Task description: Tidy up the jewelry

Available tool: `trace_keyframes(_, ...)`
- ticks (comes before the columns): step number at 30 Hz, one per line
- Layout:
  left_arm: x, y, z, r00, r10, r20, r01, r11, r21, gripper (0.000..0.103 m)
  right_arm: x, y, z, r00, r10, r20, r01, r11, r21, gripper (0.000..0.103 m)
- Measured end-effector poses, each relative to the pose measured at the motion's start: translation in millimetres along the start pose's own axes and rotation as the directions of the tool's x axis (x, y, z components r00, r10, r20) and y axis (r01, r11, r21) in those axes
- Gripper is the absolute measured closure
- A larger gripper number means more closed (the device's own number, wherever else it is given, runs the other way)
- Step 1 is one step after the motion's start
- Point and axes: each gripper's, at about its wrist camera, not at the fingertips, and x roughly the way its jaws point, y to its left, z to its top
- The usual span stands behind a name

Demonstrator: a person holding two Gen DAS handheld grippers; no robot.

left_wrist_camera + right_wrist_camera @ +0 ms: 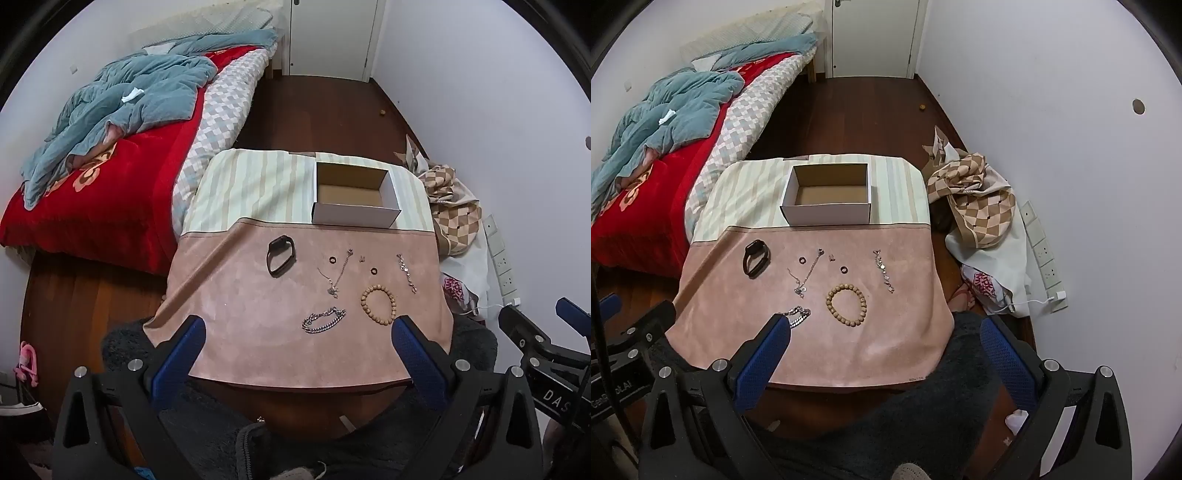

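Observation:
Jewelry lies on the pink cloth (240, 332) of a small table: a black wristband (280, 255), a thin necklace (338, 275), two small dark rings (332, 259) (373, 271), a silver link bracelet (406, 273), a wooden bead bracelet (378, 304) and a silver chain bracelet (324, 320). An empty white cardboard box (354, 195) stands behind them. My left gripper (299, 326) is open, above the table's near edge. My right gripper (884, 325) is open, near the bead bracelet (846, 303); its left finger (764, 354) hides part of the chain bracelet (798, 315). The box (827, 195) also shows there.
A bed with a red blanket (110, 192) stands left of the table. A checked cloth heap (979, 206) and a power strip (1043, 254) lie on the floor at the right wall. A door (332, 33) is at the far end.

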Motion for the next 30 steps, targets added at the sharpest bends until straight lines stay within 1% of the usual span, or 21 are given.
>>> trace_keyframes(1,0.8,0.0,-0.3,1.000,-0.003,-0.004,0.003,1.000,-0.002,0.000,-0.1,0.0,0.1,1.000,0.003,-0.001,-0.003,1.000,0.001,0.000)
trace_keyframes(2,-0.3,0.8,-0.8,1.000,-0.004,0.011,0.004,1.000,-0.001,0.000,-0.4,0.1,0.1,1.000,0.003,0.000,-0.003,1.000,0.001,0.000)
trace_keyframes(8,1.1,4.1,-3.0,1.000,-0.003,0.005,0.003,1.000,-0.005,0.000,-1.6,0.3,0.3,1.000,0.007,0.001,-0.007,1.000,0.003,0.000)
trace_keyframes(9,1.2,0.0,0.8,1.000,-0.004,-0.002,0.004,1.000,0.001,0.000,-1.8,0.2,0.4,1.000,0.007,0.001,-0.007,1.000,0.004,0.000)
trace_keyframes(30,0.6,-2.3,-1.8,1.000,-0.002,0.000,0.002,1.000,0.005,0.000,1.5,3.7,-1.4,1.000,0.005,-0.014,-0.005,1.000,-0.011,0.000)
